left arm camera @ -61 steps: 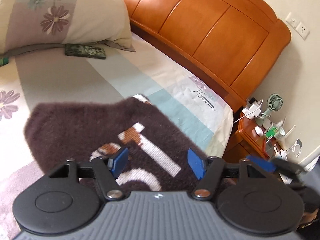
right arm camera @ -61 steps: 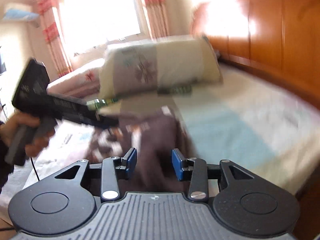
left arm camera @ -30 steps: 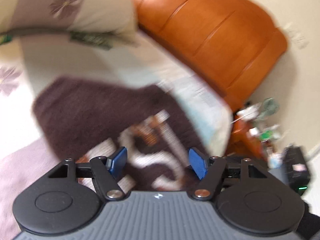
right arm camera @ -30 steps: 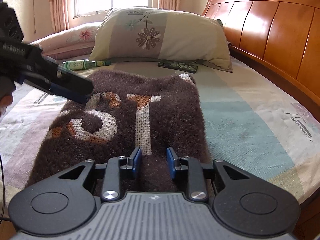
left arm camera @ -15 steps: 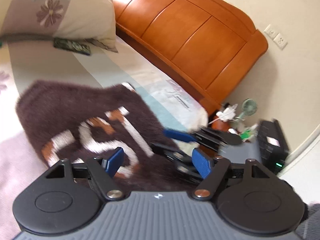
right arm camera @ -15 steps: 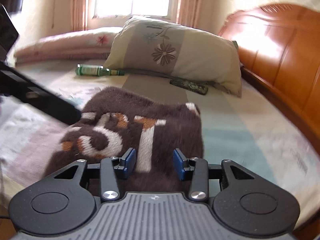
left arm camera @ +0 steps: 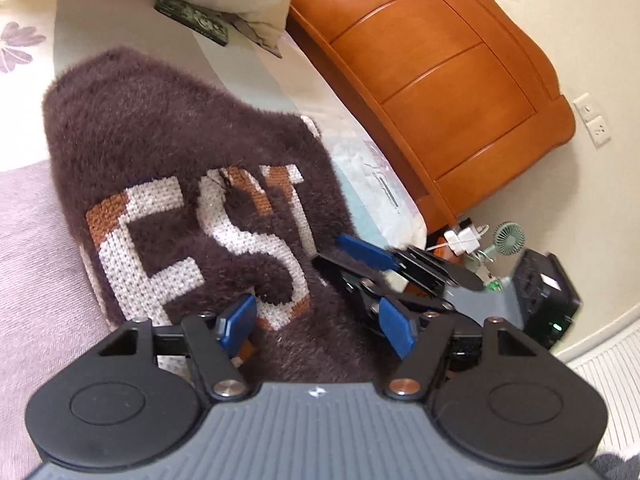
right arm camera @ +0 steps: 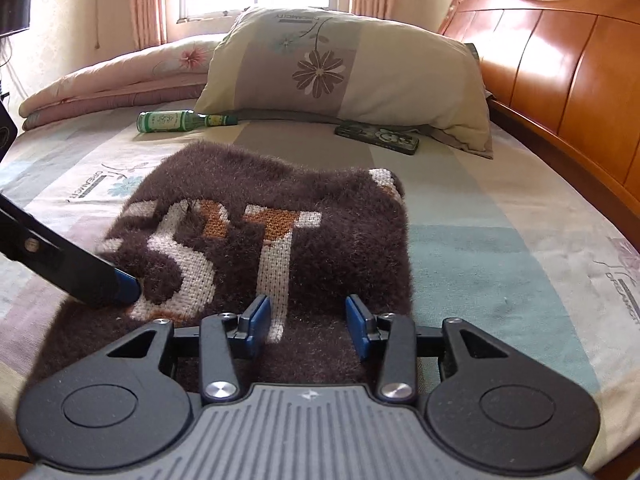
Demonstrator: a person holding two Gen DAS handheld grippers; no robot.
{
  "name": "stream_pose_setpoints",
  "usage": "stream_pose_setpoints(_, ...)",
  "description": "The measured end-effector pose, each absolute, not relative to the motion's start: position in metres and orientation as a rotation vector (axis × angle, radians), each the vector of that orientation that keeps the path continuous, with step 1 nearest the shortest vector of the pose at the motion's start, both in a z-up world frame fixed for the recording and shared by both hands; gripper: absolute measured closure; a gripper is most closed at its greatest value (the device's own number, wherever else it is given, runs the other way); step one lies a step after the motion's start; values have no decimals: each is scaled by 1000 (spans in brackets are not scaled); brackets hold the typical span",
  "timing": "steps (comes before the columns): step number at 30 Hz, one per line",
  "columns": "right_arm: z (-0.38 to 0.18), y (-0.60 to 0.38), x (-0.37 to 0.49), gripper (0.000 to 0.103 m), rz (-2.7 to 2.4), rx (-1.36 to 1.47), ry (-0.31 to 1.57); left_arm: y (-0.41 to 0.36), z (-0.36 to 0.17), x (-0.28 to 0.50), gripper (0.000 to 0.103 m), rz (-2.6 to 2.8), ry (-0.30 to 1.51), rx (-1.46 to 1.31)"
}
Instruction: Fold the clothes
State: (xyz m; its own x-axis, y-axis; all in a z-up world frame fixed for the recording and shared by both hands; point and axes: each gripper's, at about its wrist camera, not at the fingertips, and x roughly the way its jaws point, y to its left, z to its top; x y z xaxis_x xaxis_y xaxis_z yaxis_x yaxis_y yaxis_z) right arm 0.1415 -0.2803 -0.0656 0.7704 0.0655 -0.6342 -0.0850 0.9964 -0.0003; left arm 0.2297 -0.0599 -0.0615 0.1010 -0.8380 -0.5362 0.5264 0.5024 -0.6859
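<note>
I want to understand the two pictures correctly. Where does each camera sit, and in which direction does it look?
Left wrist: on the left gripper, angled down over the brown sweater toward the headboard; its open fingers show.
Right wrist: on the right gripper, low at the bed edge, facing the pillow and window; open fingers show.
Shared: the sweater, and each view catches the other gripper.
</note>
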Motion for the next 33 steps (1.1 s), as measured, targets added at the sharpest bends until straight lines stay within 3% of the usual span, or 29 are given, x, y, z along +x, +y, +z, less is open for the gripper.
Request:
stream_pose_setpoints(2,-52,-274,125,29,78,-22,680,-59,-50,221,27,-1069,988,-334)
stream_pose_setpoints(3,-44,-270,114,27,100,-10,659,-60,-47,218,23,-1096,959,-331)
stream_pose_setpoints(5,-40,-265,99,25,166,23,639,-65,-51,221,18,-1093,963,-322)
stream_pose_setpoints(8,-58,-263,96,26,136,25,697,-75,-65,229,23,-1028,1023,-312)
stream_pose_setpoints(14,-50,-267,78,26,95,83,701,-64,-46,221,20,-971,980,-279)
stream_pose_setpoints(22,-53,-228,80,20,192,77,726,-48,-28,206,17,-867,922,-133)
stream_pose_setpoints(26,-71,-219,74,12,134,-28,772,-42,-25,200,16,-824,907,-66)
stream_pose_setpoints(33,-41,-205,56,11,253,9,707,-31,-17,199,16,-792,881,-59)
